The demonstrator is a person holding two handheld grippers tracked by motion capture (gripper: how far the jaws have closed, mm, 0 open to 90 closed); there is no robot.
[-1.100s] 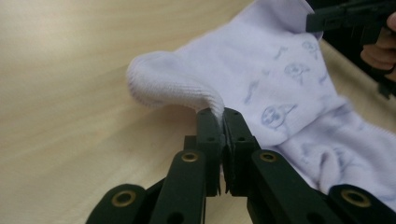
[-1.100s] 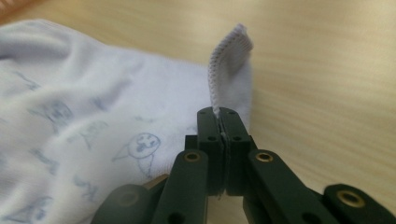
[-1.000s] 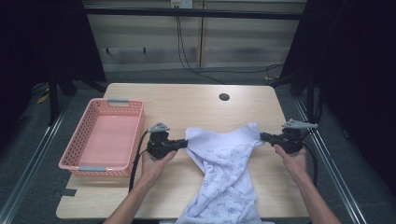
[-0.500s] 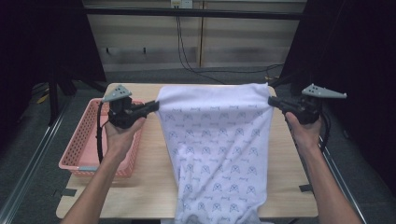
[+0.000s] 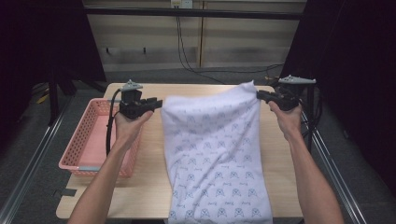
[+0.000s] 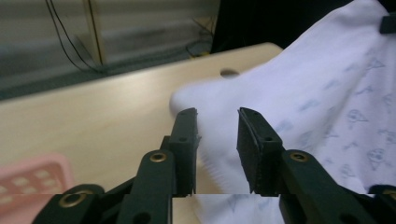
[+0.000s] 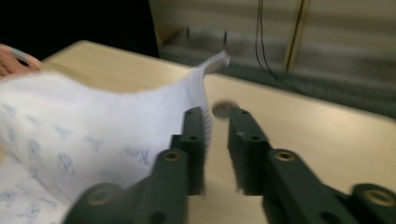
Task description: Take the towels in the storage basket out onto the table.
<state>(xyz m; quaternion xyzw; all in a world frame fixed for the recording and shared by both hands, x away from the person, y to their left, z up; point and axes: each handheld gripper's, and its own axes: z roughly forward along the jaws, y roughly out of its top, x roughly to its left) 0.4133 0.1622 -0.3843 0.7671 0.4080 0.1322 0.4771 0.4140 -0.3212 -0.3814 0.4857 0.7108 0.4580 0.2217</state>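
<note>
Nearest me, white patterned cloth [image 5: 215, 158] drapes over the bench [image 5: 140, 186] edge. My left tongs [image 5: 158, 103] and right tongs [image 5: 259, 94] have just been opening, spread, releasing its corners; it may land rumpled or slide off.

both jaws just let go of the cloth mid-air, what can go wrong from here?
1. Both the left gripper and the right gripper have just been opening, with the white printed cloth slipping free, so it may land crumpled rather than flat.
2. Its lower end already hangs over the near edge of the table and could drag it off.
3. The left corner could drift toward the pink basket.
</note>
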